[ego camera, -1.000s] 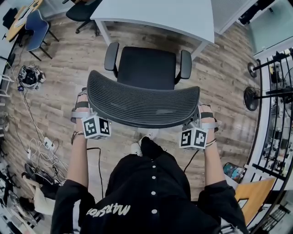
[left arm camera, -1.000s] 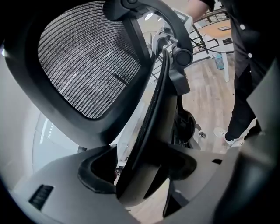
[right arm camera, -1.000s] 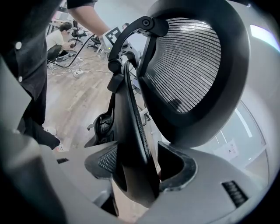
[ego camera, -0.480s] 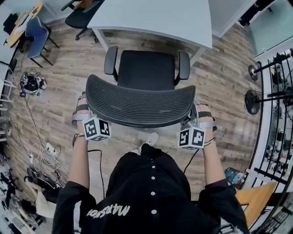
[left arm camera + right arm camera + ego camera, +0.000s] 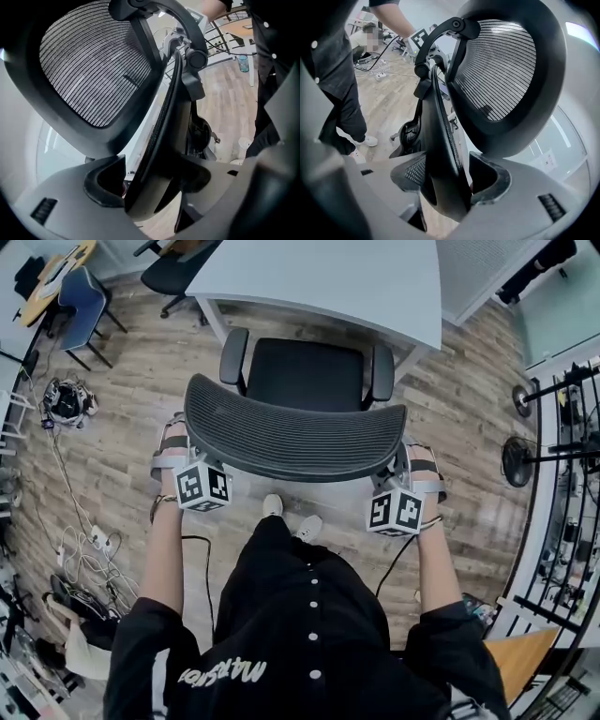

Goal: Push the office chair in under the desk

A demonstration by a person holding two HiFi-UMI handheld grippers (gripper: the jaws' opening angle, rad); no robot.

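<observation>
1. The left gripper (image 5: 152, 180) is seen clamped on the left edge of the backrest (image 5: 295, 442), jaws set wide around the frame. The right gripper (image 5: 450, 180) is clamped likewise on the right edge.
2. Both edges are held, it is judged, so the office chair (image 5: 302, 376) can be steered straight.
3. The seat is found ahead of the jaws, at the edge of the desk (image 5: 328, 277), not yet tucked under.
4. Counted: one chair gripped, two armrests (image 5: 232, 354), one desk ahead, two grippers.

Black shirt (image 5: 281, 615) with white buttons (image 5: 313, 604) and lettering (image 5: 220, 673), white sneakers (image 5: 272, 506), grey hand straps (image 5: 172, 451), plus a black-and-white marker cube (image 5: 202, 487) on the left gripper (image 5: 150, 180) and right gripper (image 5: 447, 180).
</observation>
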